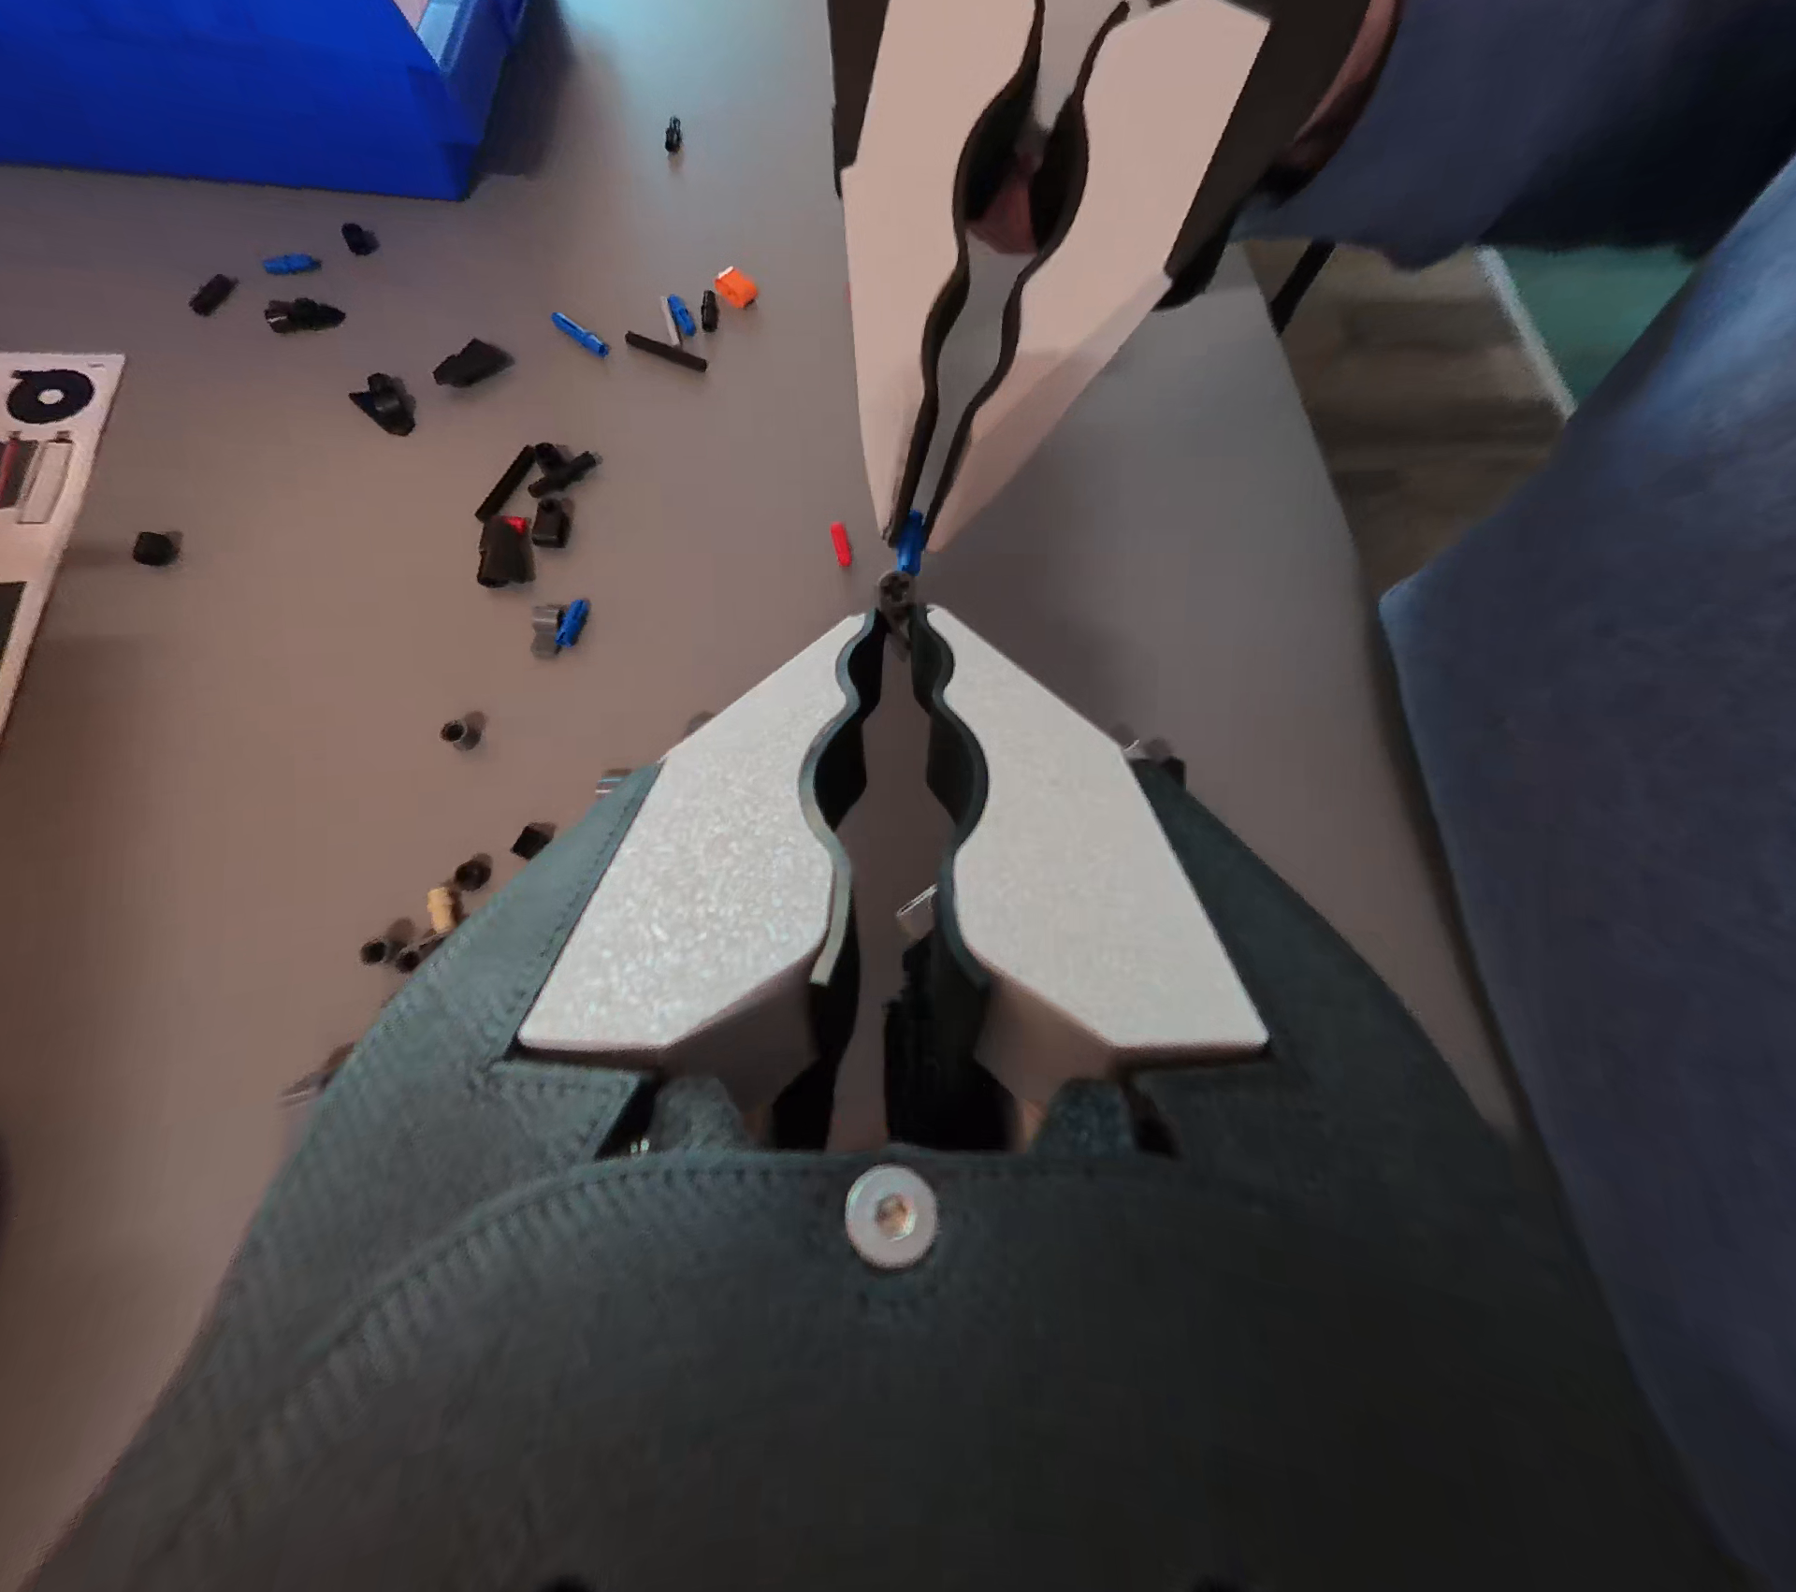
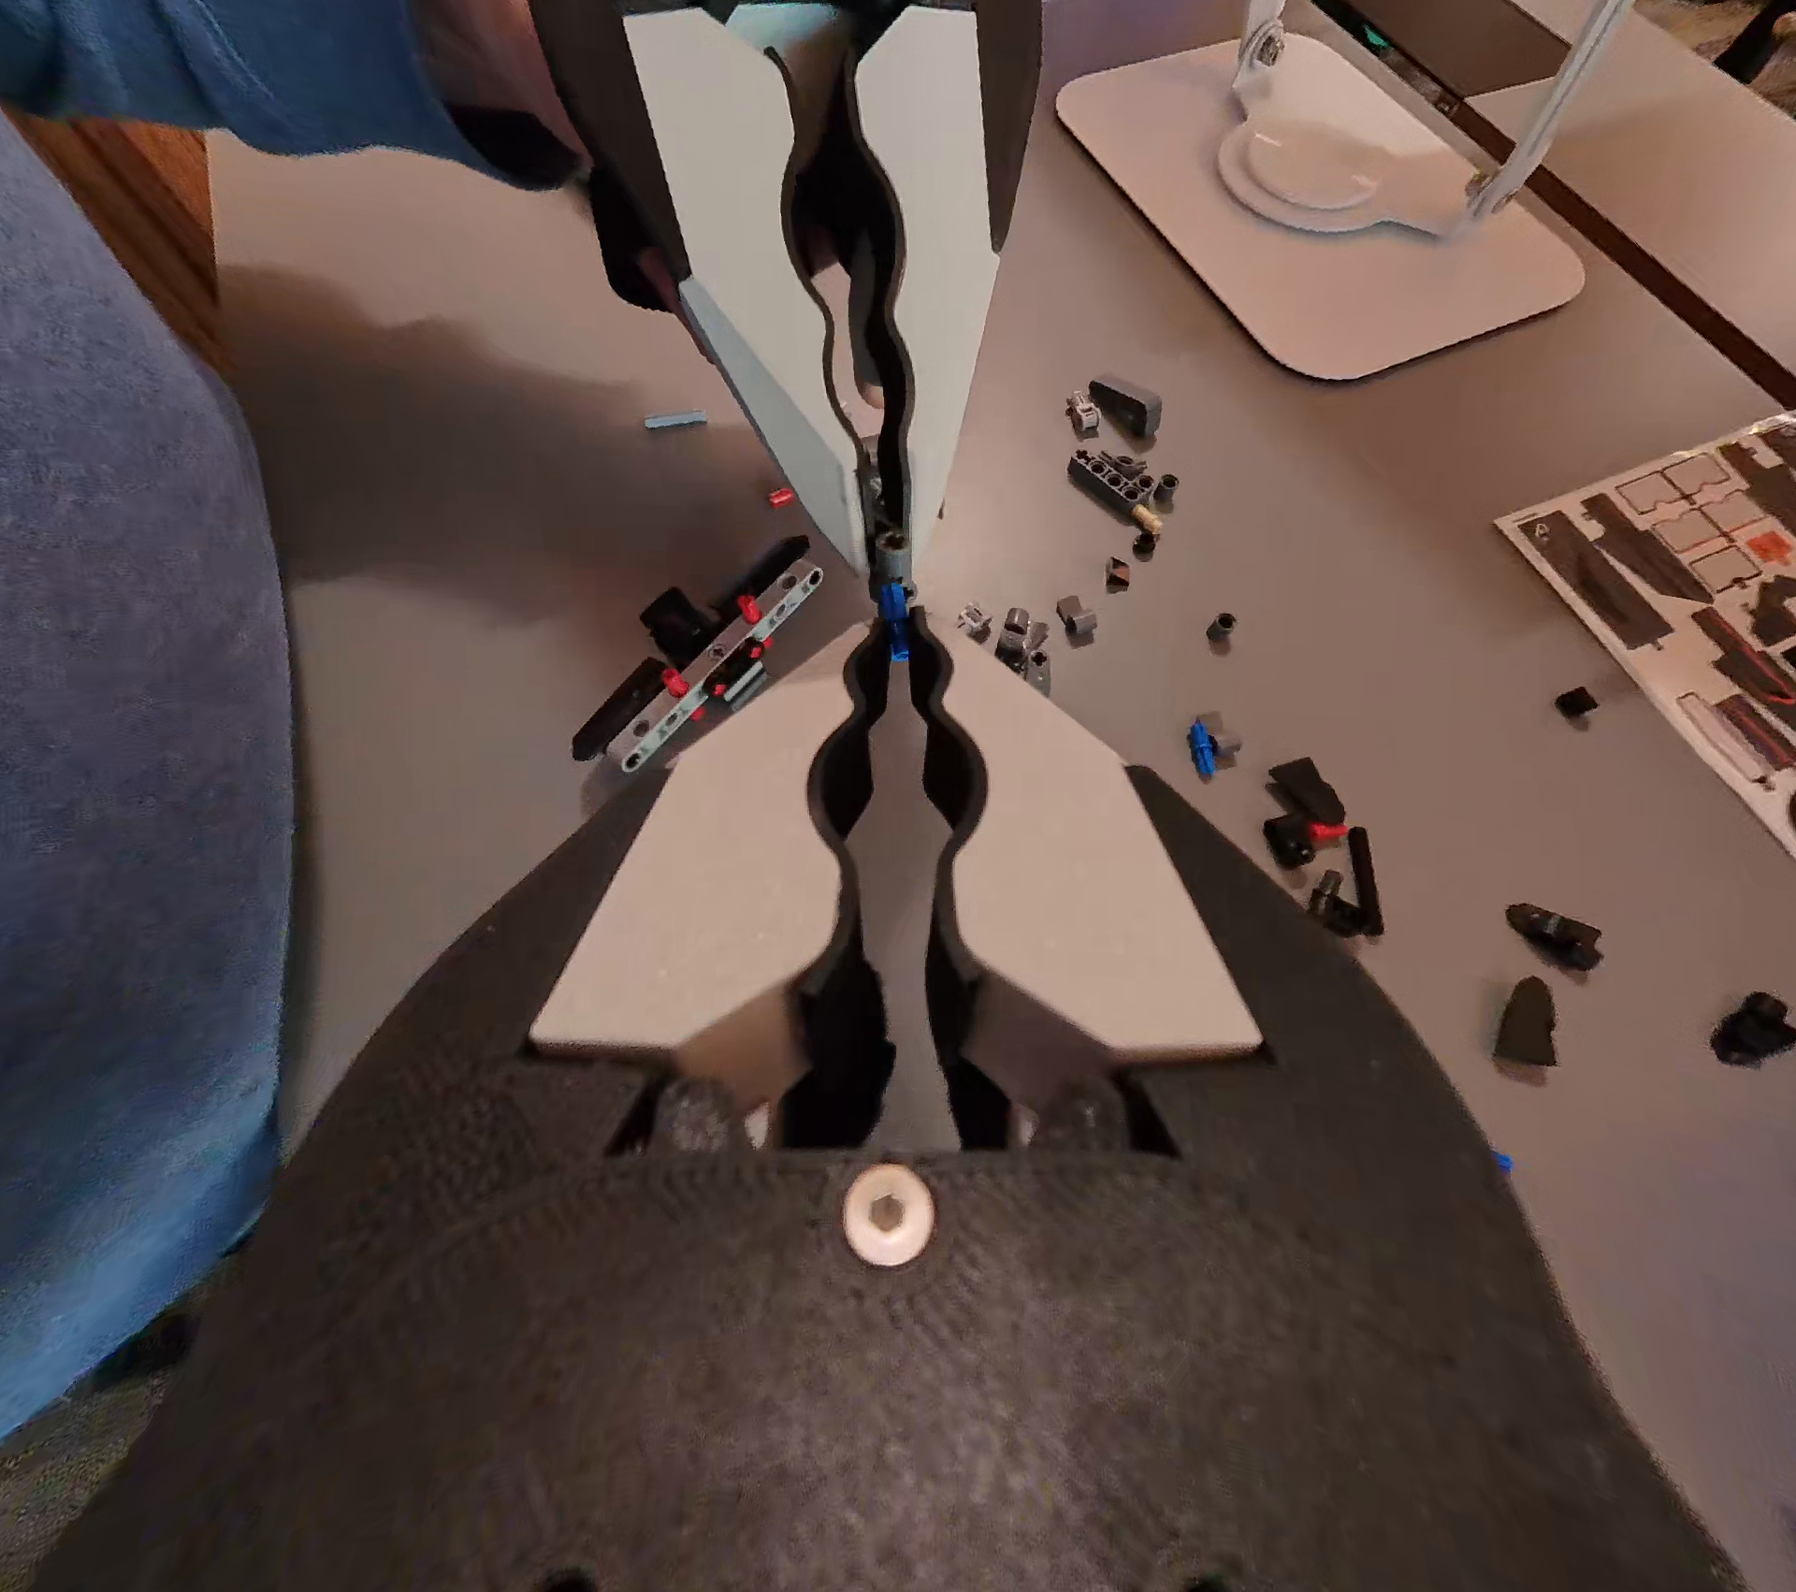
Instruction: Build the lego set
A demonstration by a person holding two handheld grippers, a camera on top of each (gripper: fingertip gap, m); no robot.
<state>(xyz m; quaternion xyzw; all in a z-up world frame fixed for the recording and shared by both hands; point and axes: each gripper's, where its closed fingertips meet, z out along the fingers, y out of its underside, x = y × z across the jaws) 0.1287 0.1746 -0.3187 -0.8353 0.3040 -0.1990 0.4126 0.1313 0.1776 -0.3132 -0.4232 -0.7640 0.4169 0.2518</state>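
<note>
Grey surface (image 1: 1118, 428), loose lego pieces scattered, blue bin (image 1: 243, 10) at far corner.
Left gripper (image 1: 899, 622) pinches a dark grey connector (image 1: 896, 588); right gripper (image 2: 899, 632) pinches a blue pin (image 2: 894, 617). Tips meet above the surface, pin end touching connector. Grey beam assembly (image 2: 719, 656) lies nearby.

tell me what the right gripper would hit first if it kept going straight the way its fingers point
Most likely the dark grey connector pinched by the left gripper. The right gripper holds a blue pin whose tip sits right at that connector, the two grippers tip to tip. Whether they already touch is unclear.
</note>
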